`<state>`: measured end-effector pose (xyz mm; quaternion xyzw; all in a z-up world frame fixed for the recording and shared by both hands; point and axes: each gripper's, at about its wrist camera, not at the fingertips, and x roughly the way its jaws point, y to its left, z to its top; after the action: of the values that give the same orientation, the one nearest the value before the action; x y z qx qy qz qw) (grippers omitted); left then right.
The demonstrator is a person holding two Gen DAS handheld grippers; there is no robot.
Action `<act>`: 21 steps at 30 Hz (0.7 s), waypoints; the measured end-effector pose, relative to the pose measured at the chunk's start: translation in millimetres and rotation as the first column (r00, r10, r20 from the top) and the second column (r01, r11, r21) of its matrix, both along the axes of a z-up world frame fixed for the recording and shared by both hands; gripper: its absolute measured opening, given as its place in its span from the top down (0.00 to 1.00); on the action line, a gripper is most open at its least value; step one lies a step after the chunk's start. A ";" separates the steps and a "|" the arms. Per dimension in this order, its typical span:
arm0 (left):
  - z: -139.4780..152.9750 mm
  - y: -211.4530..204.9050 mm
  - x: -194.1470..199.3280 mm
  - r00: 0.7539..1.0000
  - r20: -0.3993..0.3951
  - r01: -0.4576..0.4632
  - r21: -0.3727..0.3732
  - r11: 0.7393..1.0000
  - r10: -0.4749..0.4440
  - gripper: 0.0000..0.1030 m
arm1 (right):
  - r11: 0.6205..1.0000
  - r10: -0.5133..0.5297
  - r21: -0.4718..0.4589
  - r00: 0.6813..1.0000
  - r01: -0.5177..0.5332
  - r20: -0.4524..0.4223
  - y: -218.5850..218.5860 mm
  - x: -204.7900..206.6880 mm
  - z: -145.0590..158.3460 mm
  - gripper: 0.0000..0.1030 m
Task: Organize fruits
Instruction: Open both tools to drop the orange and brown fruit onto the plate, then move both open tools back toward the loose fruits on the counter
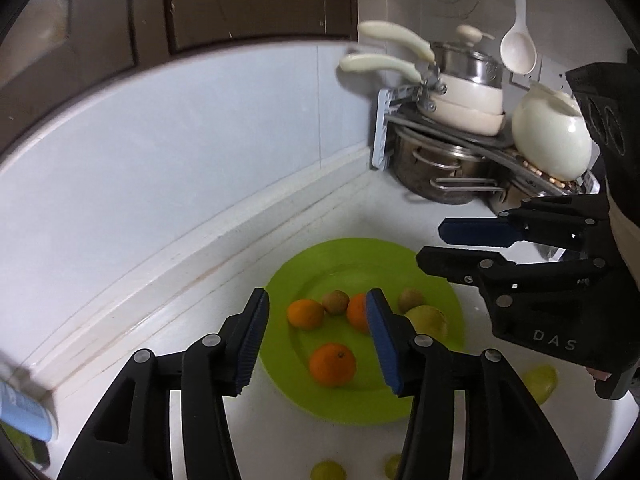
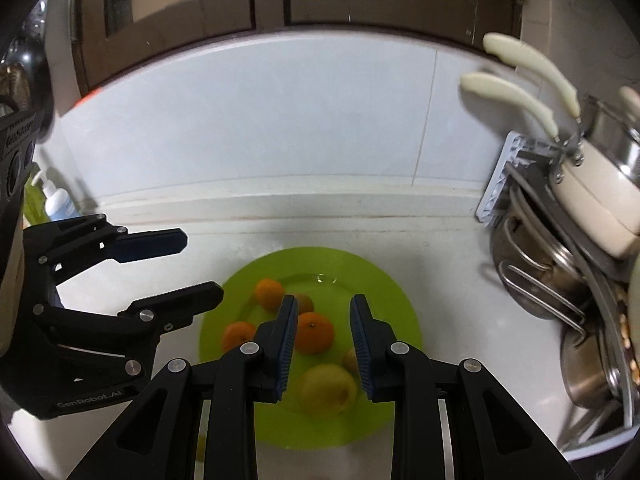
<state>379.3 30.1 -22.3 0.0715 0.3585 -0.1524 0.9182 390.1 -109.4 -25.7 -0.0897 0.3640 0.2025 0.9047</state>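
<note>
Nothing is held between the parted fingers of the left claw [image 1: 316, 340], which is poised above the green plate [image 1: 436, 280]. The right claw [image 2: 323, 346] is at its narrowest, clenched on nothing, though a gap is still seen between its pads; it too is poised over the plate. On the plate, three oranges [image 1: 333, 364], two small brown fruits [image 1: 335, 302] and a yellow-green pear [image 2: 327, 390] are gathered. On the white tabletop [image 1: 400, 208] beside the plate, a few pale green fruits [image 1: 541, 381] are left lying loose. The sorting is judged well advanced, with those stragglers yet to be moved.
</note>
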 end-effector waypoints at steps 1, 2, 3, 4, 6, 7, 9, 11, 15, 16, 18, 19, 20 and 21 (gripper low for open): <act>3.7 1.6 -5.4 1.000 0.005 -0.003 -0.004 1.000 0.003 0.48 | 1.000 -0.004 0.002 1.000 0.004 0.015 0.1 -7.5 4.2 0.72; 6.6 3.5 -10.5 1.000 0.011 -0.007 -0.008 1.000 0.007 0.46 | 1.000 -0.008 0.001 1.000 0.008 0.023 0.9 -12.4 7.1 0.72; 10.2 5.5 -16.1 1.000 0.017 -0.010 -0.011 1.000 0.010 0.46 | 1.000 -0.014 0.002 0.999 0.013 0.031 1.4 -18.2 10.0 0.72; 12.4 7.7 -20.1 1.000 0.021 -0.013 -0.012 1.000 0.013 0.45 | 1.000 -0.019 0.006 0.999 0.018 0.043 1.9 -24.8 13.4 0.72; 18.5 12.3 -30.0 0.999 0.036 -0.018 -0.017 1.000 0.019 0.41 | 1.000 -0.026 0.005 0.997 0.026 0.067 4.8 -38.2 19.8 0.72; 21.8 15.4 -35.9 0.999 0.044 -0.021 -0.017 1.000 0.022 0.39 | 1.000 -0.028 0.007 0.997 0.028 0.077 5.4 -42.5 22.7 0.72; 27.1 20.2 -44.7 0.998 0.056 -0.024 -0.019 1.000 0.025 0.37 | 1.000 -0.029 0.005 0.995 0.028 0.093 8.7 -50.9 27.6 0.72; 32.6 26.2 -55.8 0.997 0.071 -0.026 -0.022 0.999 0.028 0.34 | 1.000 -0.029 0.003 0.994 0.028 0.109 12.1 -61.2 31.8 0.69; 39.5 35.4 -76.4 0.995 0.098 -0.024 -0.019 1.000 0.026 0.30 | 0.999 -0.034 -0.001 0.989 0.034 0.142 17.3 -81.4 37.4 0.59; 40.8 38.4 -82.4 0.994 0.105 -0.022 -0.017 1.000 0.024 0.30 | 0.999 -0.036 0.004 0.989 0.036 0.144 19.1 -87.1 38.6 0.56; 42.4 42.9 -90.5 0.993 0.113 -0.016 -0.013 1.000 0.018 0.30 | 0.999 -0.041 0.012 0.988 0.040 0.147 21.4 -96.4 39.5 0.53; 42.9 45.1 -94.4 0.993 0.117 -0.013 -0.011 1.000 0.015 0.29 | 0.999 -0.047 0.014 0.987 0.046 0.151 22.8 -100.9 39.6 0.53; 42.9 47.2 -97.7 0.993 0.118 -0.010 -0.011 1.000 0.012 0.29 | 0.999 -0.052 0.015 0.987 0.050 0.155 24.8 -105.9 39.4 0.52; 42.6 50.6 -102.1 0.993 0.117 -0.005 -0.012 1.000 0.006 0.28 | 0.998 -0.058 0.017 0.986 0.056 0.157 26.4 -111.1 39.2 0.52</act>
<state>277.2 80.7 20.3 0.0739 0.3033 -0.1476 0.9385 279.1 -83.0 13.5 -0.0893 0.2928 0.1713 0.9365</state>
